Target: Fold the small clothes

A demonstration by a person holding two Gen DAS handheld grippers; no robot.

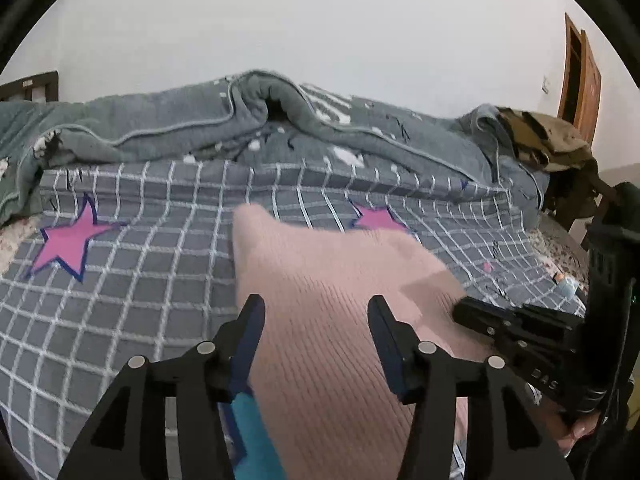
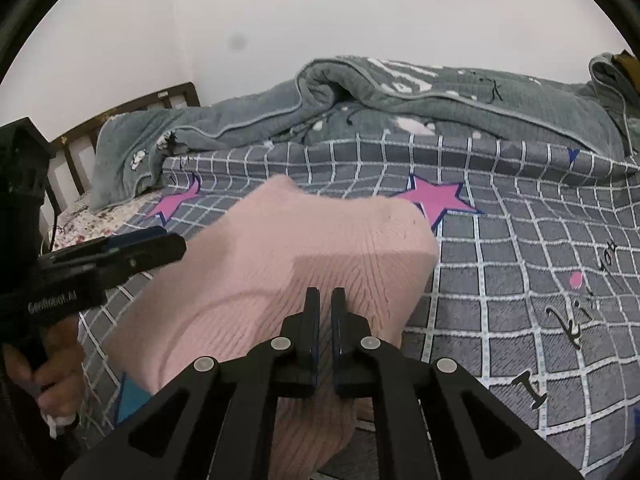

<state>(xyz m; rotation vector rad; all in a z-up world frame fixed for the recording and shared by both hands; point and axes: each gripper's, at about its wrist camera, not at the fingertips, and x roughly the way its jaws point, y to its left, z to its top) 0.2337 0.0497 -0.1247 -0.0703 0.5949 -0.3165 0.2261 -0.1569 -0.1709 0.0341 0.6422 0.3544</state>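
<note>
A pink ribbed knit garment (image 1: pixel 332 292) lies on the grey checked bedspread (image 1: pixel 160 256), partly folded, with a layer doubled over. My left gripper (image 1: pixel 316 312) is open, its fingers on either side of the garment's near part. In the right wrist view the same garment (image 2: pixel 280 248) fills the middle. My right gripper (image 2: pixel 325 300) has its jaws nearly closed, pinching the pink knit between them. It shows in the left wrist view (image 1: pixel 480 312) at the garment's right edge. The left gripper shows in the right wrist view (image 2: pixel 160 250) at the garment's left edge.
A rumpled grey quilt (image 1: pixel 240 120) lies across the far side of the bed. Pink stars (image 1: pixel 68 240) mark the bedspread. A dark wooden headboard (image 2: pixel 132 108) is at the left. Brownish clothes (image 1: pixel 548 140) are piled at the far right. A wooden door (image 1: pixel 580 76) stands beyond.
</note>
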